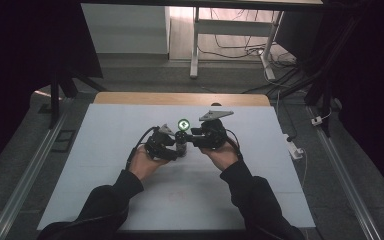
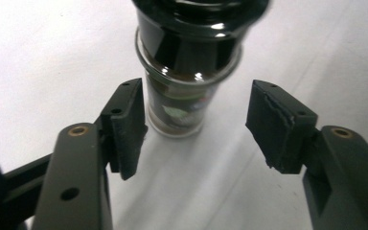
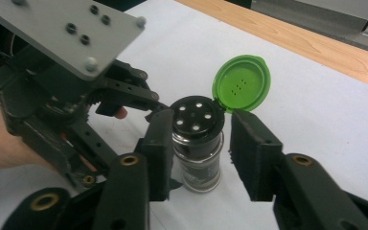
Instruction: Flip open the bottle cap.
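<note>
A small glass spice jar stands upright on the white table sheet. It has a black shaker top, and its green flip lid is tipped open. My left gripper reaches the jar from the left and my right gripper from the right. In the left gripper view the jar stands between my left gripper's parted pads; the left pad is very near the glass and the right pad is well clear. My right gripper brackets the jar with narrow gaps on both sides.
The white sheet covers a wooden table whose bare far edge shows. Metal rails run along both sides of the table. Cables and a desk frame lie on the floor beyond. The left gripper's grey plate stands close at the upper left.
</note>
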`<action>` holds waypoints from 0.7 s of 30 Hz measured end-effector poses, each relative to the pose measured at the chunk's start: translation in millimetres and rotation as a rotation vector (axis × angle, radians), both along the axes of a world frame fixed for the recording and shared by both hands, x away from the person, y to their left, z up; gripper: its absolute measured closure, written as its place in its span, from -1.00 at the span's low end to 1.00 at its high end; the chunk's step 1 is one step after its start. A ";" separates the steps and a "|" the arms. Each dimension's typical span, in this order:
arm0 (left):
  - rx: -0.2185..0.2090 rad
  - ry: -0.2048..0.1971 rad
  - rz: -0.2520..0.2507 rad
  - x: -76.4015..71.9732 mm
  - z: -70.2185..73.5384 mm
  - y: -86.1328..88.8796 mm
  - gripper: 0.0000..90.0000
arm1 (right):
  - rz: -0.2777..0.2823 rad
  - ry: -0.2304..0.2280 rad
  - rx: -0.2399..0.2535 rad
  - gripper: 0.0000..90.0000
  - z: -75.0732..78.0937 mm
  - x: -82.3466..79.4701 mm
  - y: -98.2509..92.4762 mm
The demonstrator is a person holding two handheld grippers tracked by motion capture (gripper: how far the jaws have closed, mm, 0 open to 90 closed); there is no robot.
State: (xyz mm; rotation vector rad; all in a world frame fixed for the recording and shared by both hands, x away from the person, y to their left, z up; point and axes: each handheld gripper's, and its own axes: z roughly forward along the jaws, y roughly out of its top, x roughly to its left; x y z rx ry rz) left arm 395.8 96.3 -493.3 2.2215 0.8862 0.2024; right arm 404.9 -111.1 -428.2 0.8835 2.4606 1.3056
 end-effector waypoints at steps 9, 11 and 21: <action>-0.031 0.031 -0.010 -9.5 6.5 12.0 -0.37 | 0.003 0.009 -0.004 -0.06 -1.4 -9.3 -6.6; -0.034 0.035 -0.019 -12.0 8.0 13.8 -0.43 | 0.003 0.008 -0.006 -0.13 -2.3 -11.4 -8.0; -0.079 0.077 -0.029 -25.9 15.9 25.6 -0.64 | 0.033 0.035 -0.018 -0.57 -6.1 -25.4 -9.5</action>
